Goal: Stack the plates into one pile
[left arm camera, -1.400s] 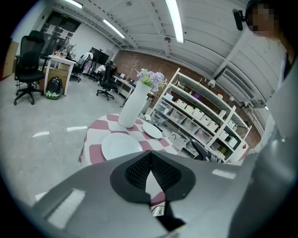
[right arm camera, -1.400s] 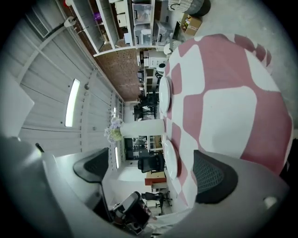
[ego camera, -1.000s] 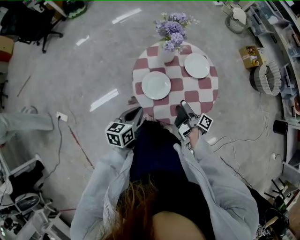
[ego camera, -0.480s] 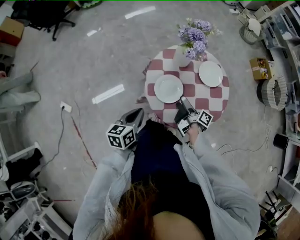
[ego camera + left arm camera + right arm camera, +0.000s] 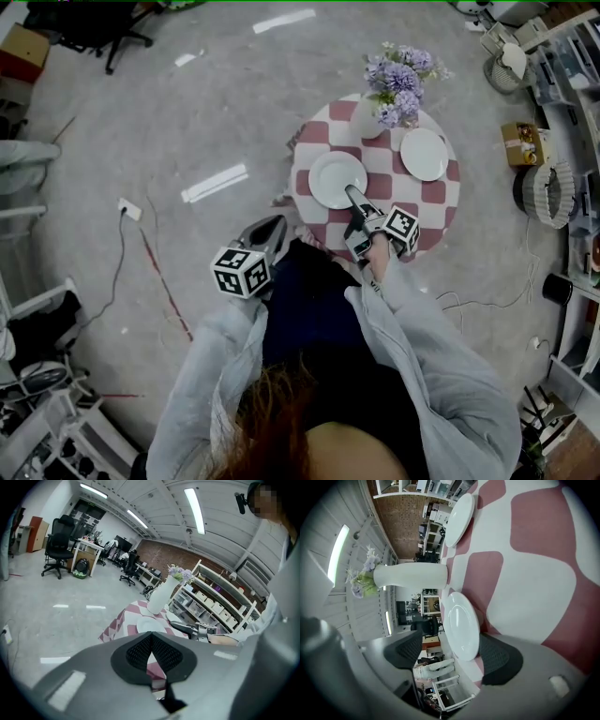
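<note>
Two white plates lie apart on a round red-and-white checked table (image 5: 441, 202). The near plate (image 5: 336, 178) (image 5: 463, 625) lies left of centre, the far plate (image 5: 424, 154) (image 5: 459, 513) at the right. My right gripper (image 5: 351, 192) (image 5: 452, 641) reaches over the table's front edge, and its jaws are closing with the near plate's rim between them. One pad sits under the rim, the other stands off above it. My left gripper (image 5: 275, 225) (image 5: 151, 656) hangs shut and empty off the table's front left edge.
A white vase of purple flowers (image 5: 394, 94) (image 5: 410, 576) stands at the table's back, between the plates. Cables (image 5: 141, 244) trail over the grey floor at the left. Shelves and baskets (image 5: 548, 178) line the right side.
My right gripper has moved forward over the table's edge to the near plate, and its jaws have narrowed around the rim. The left gripper has shifted only a little.
</note>
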The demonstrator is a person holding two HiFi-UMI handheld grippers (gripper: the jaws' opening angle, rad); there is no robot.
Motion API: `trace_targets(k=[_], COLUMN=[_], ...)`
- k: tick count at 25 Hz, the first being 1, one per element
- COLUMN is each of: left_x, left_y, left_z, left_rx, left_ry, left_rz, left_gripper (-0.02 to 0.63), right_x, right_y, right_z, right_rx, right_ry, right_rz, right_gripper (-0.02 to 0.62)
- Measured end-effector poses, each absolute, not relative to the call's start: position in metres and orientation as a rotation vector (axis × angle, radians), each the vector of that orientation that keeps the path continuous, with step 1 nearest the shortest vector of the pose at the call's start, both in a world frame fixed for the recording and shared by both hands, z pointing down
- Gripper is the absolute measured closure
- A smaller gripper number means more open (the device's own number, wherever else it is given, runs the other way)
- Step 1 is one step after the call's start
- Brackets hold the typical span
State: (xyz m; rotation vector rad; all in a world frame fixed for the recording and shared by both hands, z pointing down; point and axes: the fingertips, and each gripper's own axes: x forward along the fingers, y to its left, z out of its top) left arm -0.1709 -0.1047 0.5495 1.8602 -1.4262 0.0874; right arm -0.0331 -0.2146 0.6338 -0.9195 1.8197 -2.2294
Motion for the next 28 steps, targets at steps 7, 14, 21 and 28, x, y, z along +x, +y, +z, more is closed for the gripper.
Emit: trace_targets(k=[7,14,21,28], left_x=[-0.164,-0.162,-0.159,-0.145], left_y=[-0.106,-0.100,-0.094,-0.096], left_z=[0.549,0.546,0.548,0.545], left_rx=[1.880,1.876,1.874,1.911], left_ry=[-1.411,-1.416,-1.413,-1.383], left_rz=[0.083,0.066,0.067,0.073], left_gripper=[0.592,0.592,0.592,0.592], right_x=[-0.022,-0.025,-0.029,-0.021], right_y=[-0.211,-0.204,-0.210,-0.212], right_z=[0.653,0.656,0.635,0.606], right_rx=[-1.026,-0.922,-0.894,-0.836], right_ry=[1.718,1.605,1.776,1.914], right_rz=[-2.264,-2.301,-2.195,-2.096], right_gripper=[0.365,0.578,0.581,0.574])
